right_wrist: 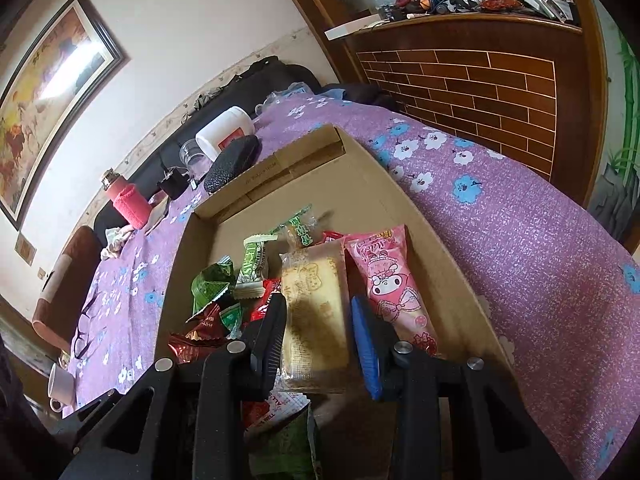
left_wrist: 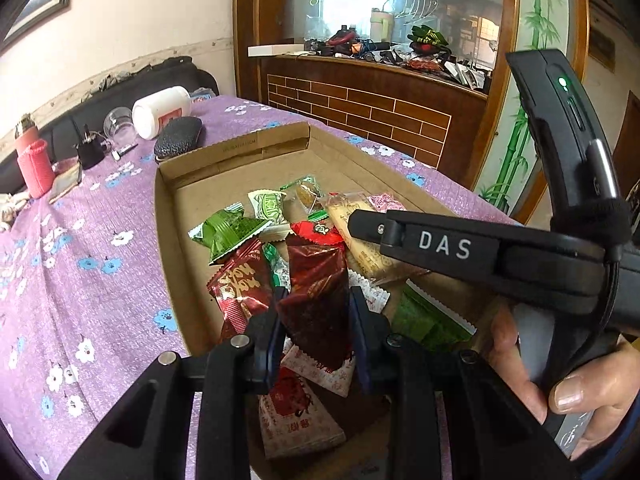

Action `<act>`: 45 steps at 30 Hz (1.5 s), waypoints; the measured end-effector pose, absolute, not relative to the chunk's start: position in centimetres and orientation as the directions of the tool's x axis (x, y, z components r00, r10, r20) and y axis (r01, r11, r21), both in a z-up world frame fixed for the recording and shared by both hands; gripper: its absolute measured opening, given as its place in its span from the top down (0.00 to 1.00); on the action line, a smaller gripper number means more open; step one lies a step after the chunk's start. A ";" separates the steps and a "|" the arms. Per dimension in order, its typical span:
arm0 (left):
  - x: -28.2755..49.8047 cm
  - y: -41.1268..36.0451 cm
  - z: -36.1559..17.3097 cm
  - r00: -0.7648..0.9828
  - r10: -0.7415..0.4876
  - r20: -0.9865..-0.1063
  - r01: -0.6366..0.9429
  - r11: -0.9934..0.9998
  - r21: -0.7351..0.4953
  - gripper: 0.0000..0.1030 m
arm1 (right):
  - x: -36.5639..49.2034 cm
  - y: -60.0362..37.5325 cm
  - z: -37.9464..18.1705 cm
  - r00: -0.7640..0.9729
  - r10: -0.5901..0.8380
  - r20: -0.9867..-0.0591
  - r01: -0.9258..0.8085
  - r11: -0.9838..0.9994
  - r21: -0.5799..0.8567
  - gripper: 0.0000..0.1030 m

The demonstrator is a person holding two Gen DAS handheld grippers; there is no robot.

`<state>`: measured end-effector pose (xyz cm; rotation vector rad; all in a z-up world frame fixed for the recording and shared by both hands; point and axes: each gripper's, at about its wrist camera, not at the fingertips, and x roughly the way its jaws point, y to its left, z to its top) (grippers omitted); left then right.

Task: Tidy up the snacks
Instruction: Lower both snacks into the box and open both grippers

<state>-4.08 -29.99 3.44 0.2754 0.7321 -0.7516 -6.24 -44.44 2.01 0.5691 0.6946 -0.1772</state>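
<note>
Left wrist view. Left gripper (left_wrist: 316, 312) low over a cardboard tray (left_wrist: 188, 184) on a purple flowered cloth (left_wrist: 80, 280); fingers (left_wrist: 272, 332) pressed against both sides of a dark red packet (left_wrist: 316, 300), held upright above the pile. Beside it on the left, a second red packet (left_wrist: 240, 284) with gold lettering; behind, a green packet (left_wrist: 230, 232) and a white-green packet (left_wrist: 268, 206). Underneath, a red-and-white packet (left_wrist: 296, 420) lying flat. Right gripper (left_wrist: 440, 246), marked DAS, seen from the side across the tray, its hand (left_wrist: 560, 380) on the handle.

Right wrist view. Right gripper (right_wrist: 320, 336) with fingers (right_wrist: 366, 344) spread apart, holding nothing, straddling a pale cake bar (right_wrist: 316, 312) lying flat on the tray floor; contact with the bar not discernible. Just right of the bar, a pink packet (right_wrist: 392, 288) with a cartoon figure, along the tray's right wall.

Beyond the tray's far end: white jar (right_wrist: 226, 132) on its side, black case (right_wrist: 232, 162), glass (right_wrist: 196, 156), red bottle (right_wrist: 128, 200). Glasses (right_wrist: 86, 328) on the cloth at left.
</note>
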 end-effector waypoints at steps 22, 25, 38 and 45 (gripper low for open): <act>-5.4 -30.1 4.0 0.567 -0.506 -0.650 0.704 0.708 0.063 0.56 | -6.6 -44.2 2.6 0.775 0.013 -0.632 0.328 0.847 0.419 0.59; -5.4 -30.1 4.0 0.570 -0.504 -0.649 0.702 0.709 0.066 0.55 | -6.6 -44.1 2.6 0.775 0.011 -0.632 0.329 0.847 0.418 0.59; -6.1 -30.2 4.1 0.598 -0.489 -0.635 0.695 0.711 0.107 0.48 | -6.6 -44.2 2.7 0.775 0.011 -0.632 0.329 0.847 0.417 0.58; -6.2 -30.3 4.0 0.601 -0.485 -0.635 0.693 0.712 0.112 0.47 | -6.7 -44.2 2.7 0.773 0.012 -0.635 0.329 0.848 0.416 0.58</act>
